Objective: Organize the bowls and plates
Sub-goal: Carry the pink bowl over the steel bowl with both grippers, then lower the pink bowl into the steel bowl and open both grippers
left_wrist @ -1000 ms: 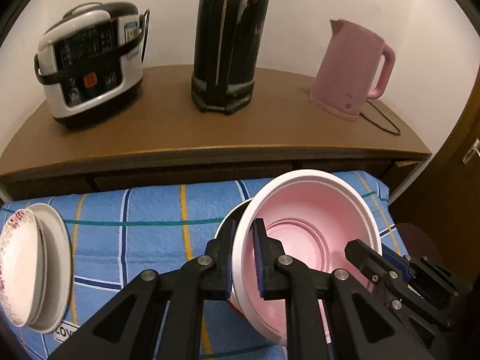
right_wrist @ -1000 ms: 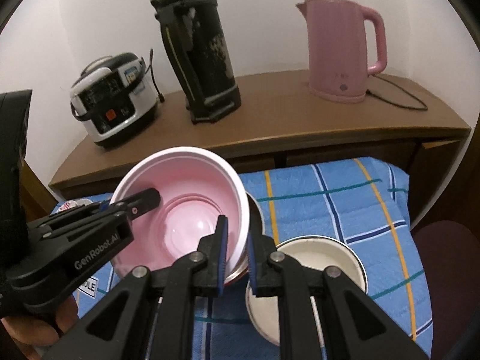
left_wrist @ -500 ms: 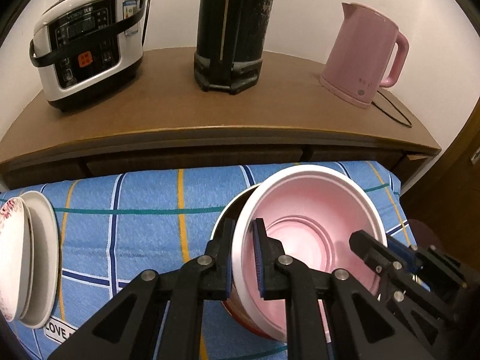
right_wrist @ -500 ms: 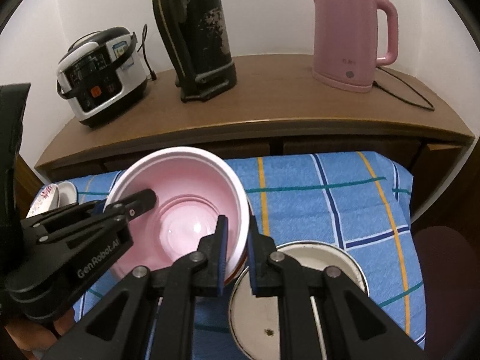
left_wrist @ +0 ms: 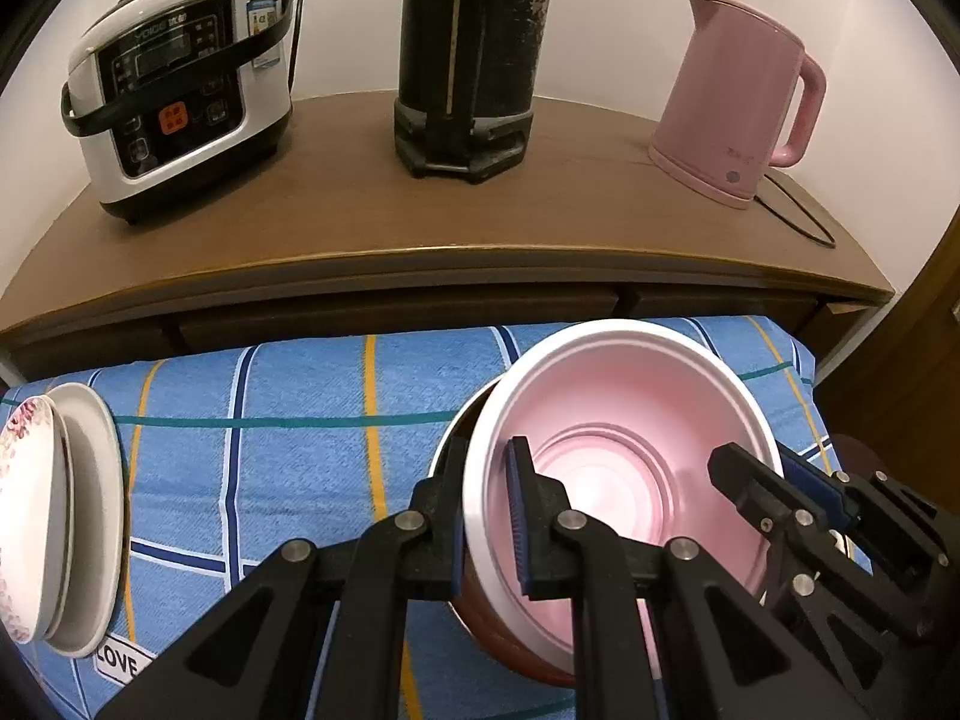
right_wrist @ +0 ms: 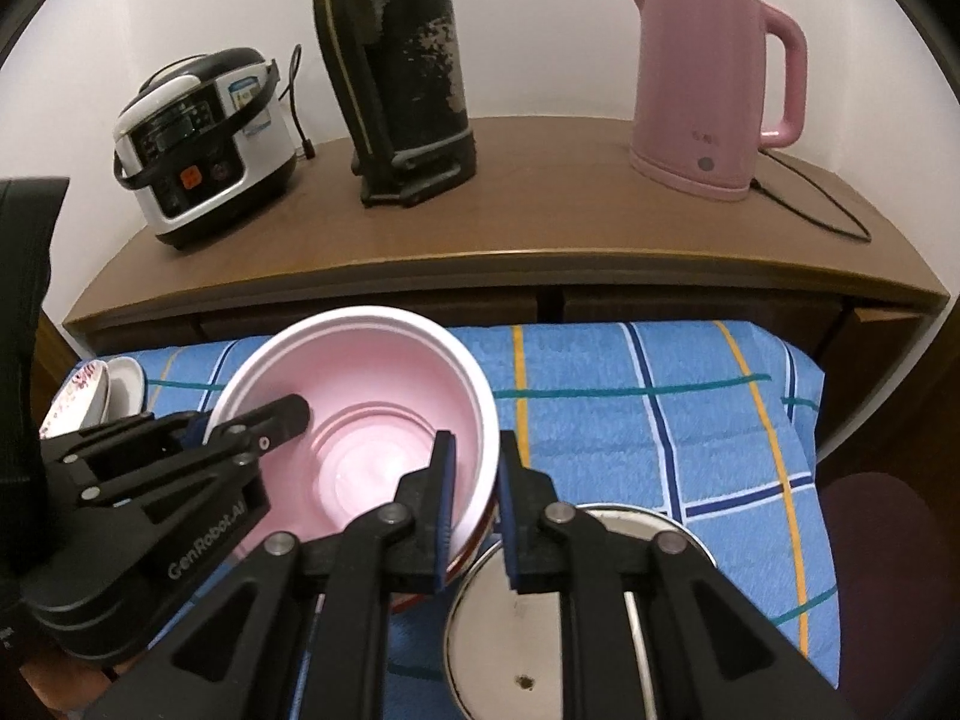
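Both grippers [left_wrist: 486,516] [right_wrist: 475,507] on opposite rims of pink bowl [left_wrist: 624,420].

left gripper [left_wrist: 487,516]: jaws clamped, pointing steeply down | right gripper [right_wrist: 476,510]: jaws clamped, angled down, near the left

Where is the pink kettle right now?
The pink kettle stands at the right end of the brown shelf behind the blue cloth, to the right of the tall black flask.
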`<state>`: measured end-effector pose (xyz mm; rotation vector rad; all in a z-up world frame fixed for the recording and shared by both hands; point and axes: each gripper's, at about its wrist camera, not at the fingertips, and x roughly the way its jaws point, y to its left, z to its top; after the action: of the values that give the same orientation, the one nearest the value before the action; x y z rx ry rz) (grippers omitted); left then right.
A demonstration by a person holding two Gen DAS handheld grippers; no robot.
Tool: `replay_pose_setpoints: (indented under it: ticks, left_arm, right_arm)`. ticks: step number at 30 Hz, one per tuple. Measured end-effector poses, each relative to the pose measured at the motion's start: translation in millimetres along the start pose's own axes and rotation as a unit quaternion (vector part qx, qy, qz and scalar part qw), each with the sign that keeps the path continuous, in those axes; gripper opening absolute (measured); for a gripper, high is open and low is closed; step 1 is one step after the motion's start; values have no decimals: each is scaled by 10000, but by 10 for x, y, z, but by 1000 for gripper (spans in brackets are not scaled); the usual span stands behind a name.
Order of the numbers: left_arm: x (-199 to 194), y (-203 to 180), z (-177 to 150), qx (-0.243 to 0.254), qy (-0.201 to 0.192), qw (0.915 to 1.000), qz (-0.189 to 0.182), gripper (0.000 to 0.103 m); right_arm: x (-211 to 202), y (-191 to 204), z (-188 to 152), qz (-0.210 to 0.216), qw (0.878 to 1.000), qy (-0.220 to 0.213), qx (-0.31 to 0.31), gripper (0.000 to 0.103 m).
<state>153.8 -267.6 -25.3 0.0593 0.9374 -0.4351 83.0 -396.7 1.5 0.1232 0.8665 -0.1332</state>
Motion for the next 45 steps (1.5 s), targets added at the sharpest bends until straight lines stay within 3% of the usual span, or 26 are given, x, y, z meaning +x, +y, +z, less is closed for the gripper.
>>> replay_pose_setpoints:
  ticks: [2, 7, 12, 13, 15, 17, 20, 29, 31, 45]
  left_arm:
    - [2, 2, 0, 22, 2, 10000, 38, 14]
    - [-6, 39, 6, -10, -23, 10000, 62, 14]
    - [-128, 78, 13, -14, -202, 9998, 34, 15]
    - [-167, 84, 17, -2, -278, 9995, 117, 18]
    - [-251, 94, 23, 55, -433, 9986, 309, 48]
    - [-344, 122, 16, 36, -618, 9969, 479, 61]
    - [-475, 128, -20, 57, -795, 9952, 575, 61]
    - [-689, -102, -322, 133, -691, 9974, 184, 61]
    - [-749, -182, -425, 53, -656, 9978, 30, 61]
    - [-889, -553, -867, -829, -587, 9947, -145, 61]
  right_arm:
    - [3, 24, 2, -46, 9999, -11, -94, 15]
    - [16, -42, 2, -6, 10000, -24, 47, 39]
    - [-41, -111, -3, -81, 9996, -193, 190, 41]
    - [-85, -142, 1, -85, 9993, -251, 263, 41]
    - [-205, -219, 5, -76, 9983, -390, 414, 41]
    - [-329, -289, -2, -67, 9972, -527, 522, 41]
    - [-489, -377, -44, -124, 9958, -675, 613, 41]
    - [-805, -696, -305, -308, 9910, -815, 1012, 41]
    - [-861, -750, -384, -334, 9902, -836, 1067, 42]
    - [-806, -1074, -739, -155, 9886, -529, 1404, 43]
